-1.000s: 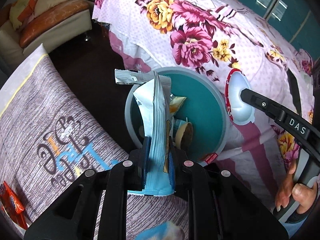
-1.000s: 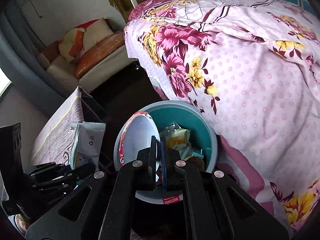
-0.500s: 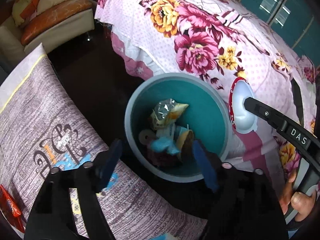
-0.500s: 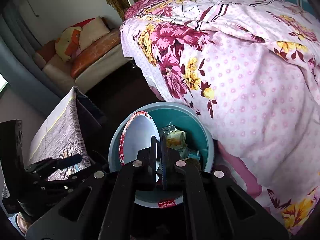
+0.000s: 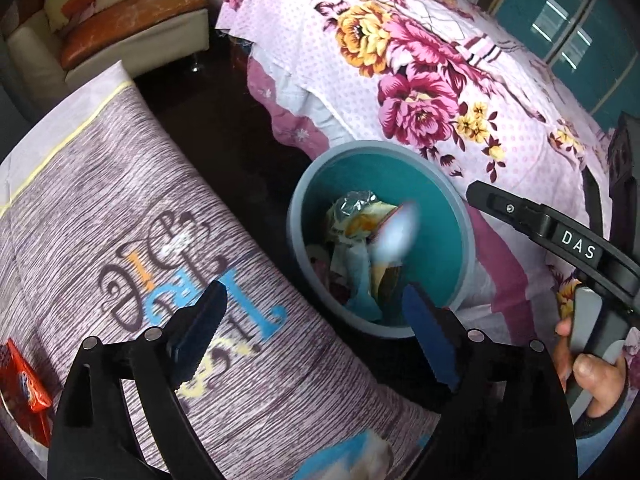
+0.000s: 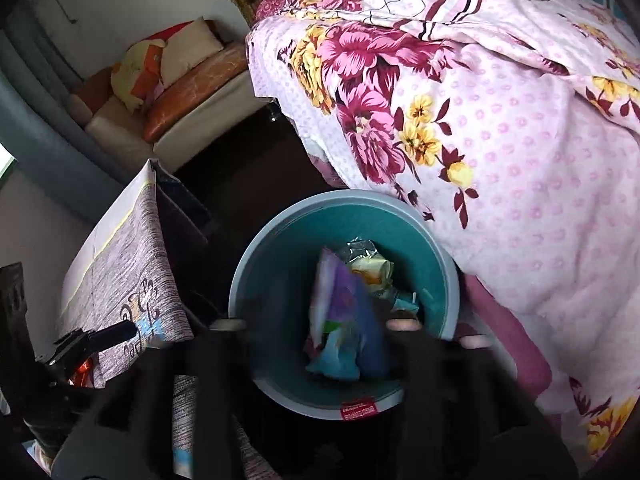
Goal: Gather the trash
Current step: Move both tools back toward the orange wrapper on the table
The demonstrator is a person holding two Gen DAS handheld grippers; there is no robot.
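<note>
Teal bin (image 6: pixel 440 264) of wrappers (image 6: pixel 344 320) just beyond opening right tool (image 6: pixel 320 344)

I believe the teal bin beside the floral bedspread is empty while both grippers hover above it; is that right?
Not quite: the teal bin is not empty. The left wrist view shows crumpled wrappers inside it. It does stand beside the floral bedspread, under the left gripper and right gripper.
</note>
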